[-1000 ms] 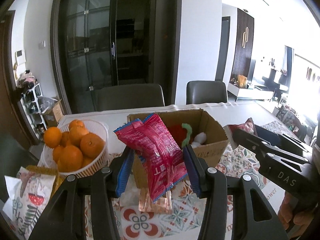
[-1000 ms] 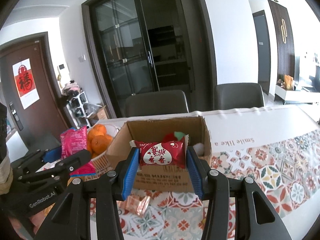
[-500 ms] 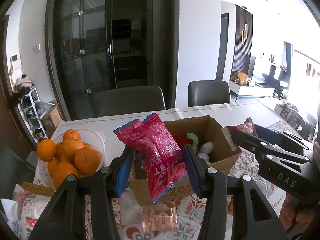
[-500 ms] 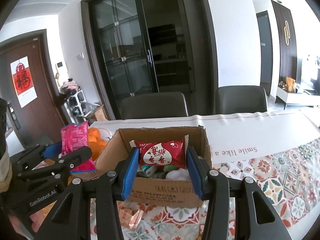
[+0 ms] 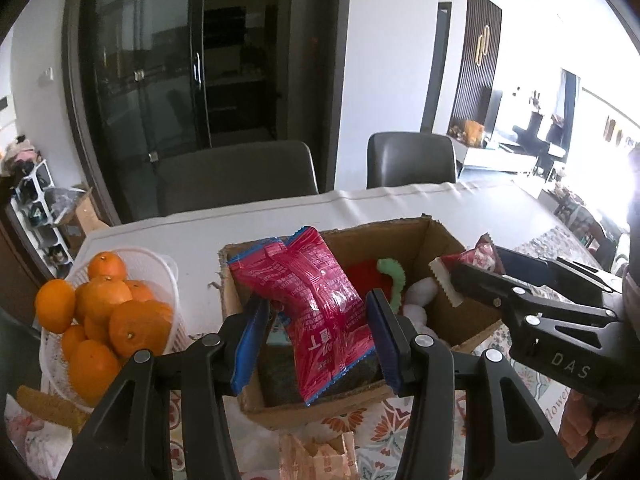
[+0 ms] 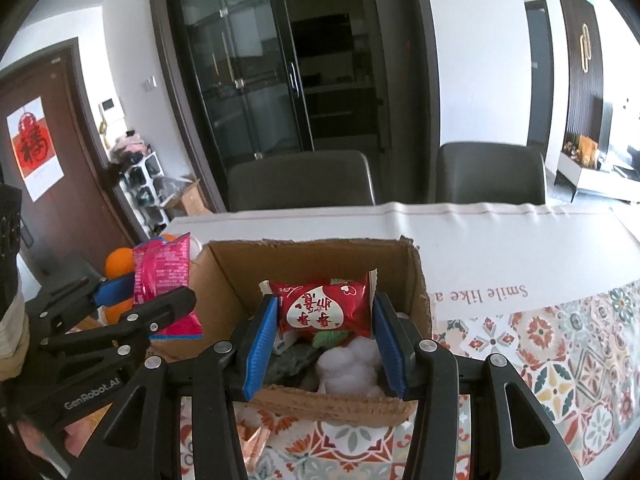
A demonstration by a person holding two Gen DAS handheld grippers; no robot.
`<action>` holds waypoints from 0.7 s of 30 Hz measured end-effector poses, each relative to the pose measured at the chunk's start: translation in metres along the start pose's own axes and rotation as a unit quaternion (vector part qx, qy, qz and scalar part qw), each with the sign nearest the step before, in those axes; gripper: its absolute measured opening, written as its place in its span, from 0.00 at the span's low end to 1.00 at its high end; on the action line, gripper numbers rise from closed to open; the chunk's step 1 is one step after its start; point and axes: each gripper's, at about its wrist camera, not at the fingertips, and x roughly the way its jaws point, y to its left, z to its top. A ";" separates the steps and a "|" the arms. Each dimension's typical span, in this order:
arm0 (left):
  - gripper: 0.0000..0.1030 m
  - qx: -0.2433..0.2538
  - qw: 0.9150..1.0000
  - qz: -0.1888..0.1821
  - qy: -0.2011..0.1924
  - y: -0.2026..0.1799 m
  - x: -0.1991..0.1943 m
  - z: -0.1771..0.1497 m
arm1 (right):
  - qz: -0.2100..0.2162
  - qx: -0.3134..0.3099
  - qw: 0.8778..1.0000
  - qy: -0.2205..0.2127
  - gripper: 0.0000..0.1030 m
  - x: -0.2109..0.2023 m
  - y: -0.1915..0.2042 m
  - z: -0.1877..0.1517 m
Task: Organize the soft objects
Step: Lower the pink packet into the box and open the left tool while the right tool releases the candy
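An open cardboard box (image 5: 436, 236) (image 6: 420, 276) stands on the table, holding a red and green plush (image 5: 376, 276), a white soft toy (image 6: 352, 364) and other items. My left gripper (image 5: 316, 340) is shut on a pink snack packet (image 5: 316, 300) and holds it over the box's left half; the packet also shows in the right wrist view (image 6: 164, 276). My right gripper (image 6: 324, 344) is shut on a red heart-print snack packet (image 6: 324, 308) above the box's inside; this packet shows in the left wrist view (image 5: 476, 258).
A white basket of oranges (image 5: 100, 312) stands left of the box. Loose wrapped packets (image 5: 316, 456) lie on the patterned tablecloth (image 6: 560, 344) in front of the box. Two grey chairs (image 6: 300, 180) stand at the table's far side.
Both grippers have moved forward and now hold their packets over the box's opening. The box looks closer and lower in both views.
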 end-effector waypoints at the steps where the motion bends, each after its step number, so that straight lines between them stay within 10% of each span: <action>1: 0.48 0.002 1.000 -0.003 0.005 0.000 0.004 0.001 | 0.001 0.002 1.000 0.008 0.47 0.005 -0.001 0.001; 21: 0.69 0.005 0.999 0.008 0.037 0.003 0.011 -0.004 | -0.019 0.022 0.999 0.042 0.61 0.026 -0.015 -0.006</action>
